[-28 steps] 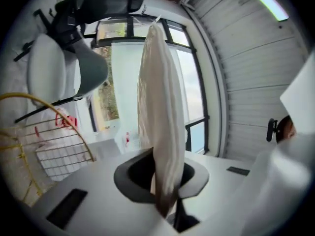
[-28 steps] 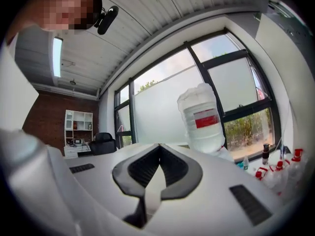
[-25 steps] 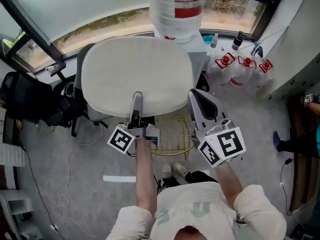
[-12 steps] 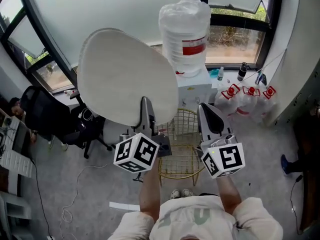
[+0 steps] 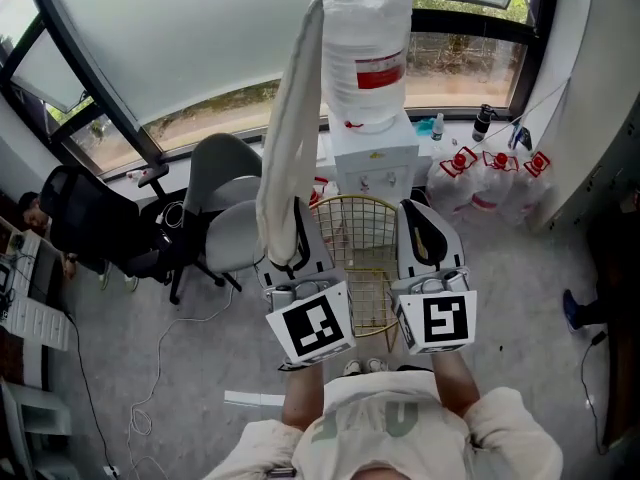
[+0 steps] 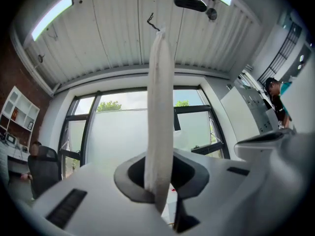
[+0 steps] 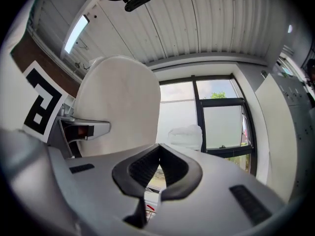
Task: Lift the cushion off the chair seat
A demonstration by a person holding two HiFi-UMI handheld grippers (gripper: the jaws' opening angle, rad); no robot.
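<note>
The round cream cushion stands upright and edge-on in the air, clear of the gold wire chair below it. My left gripper is shut on the cushion's lower edge. In the left gripper view the cushion rises as a narrow strip from between the jaws of the left gripper. My right gripper hovers beside it over the chair's right side, shut with nothing in it. In the right gripper view, my right gripper faces the cushion's broad flat side.
A water dispenser with a large bottle stands behind the chair by the window. A grey office chair and a black one are at the left. Packs of red-capped bottles lie at the right.
The cushion has come up off the wire chair seat and turned from flat to upright and edge-on. My left gripper rose and rolled with it; the right gripper rose a little.
</note>
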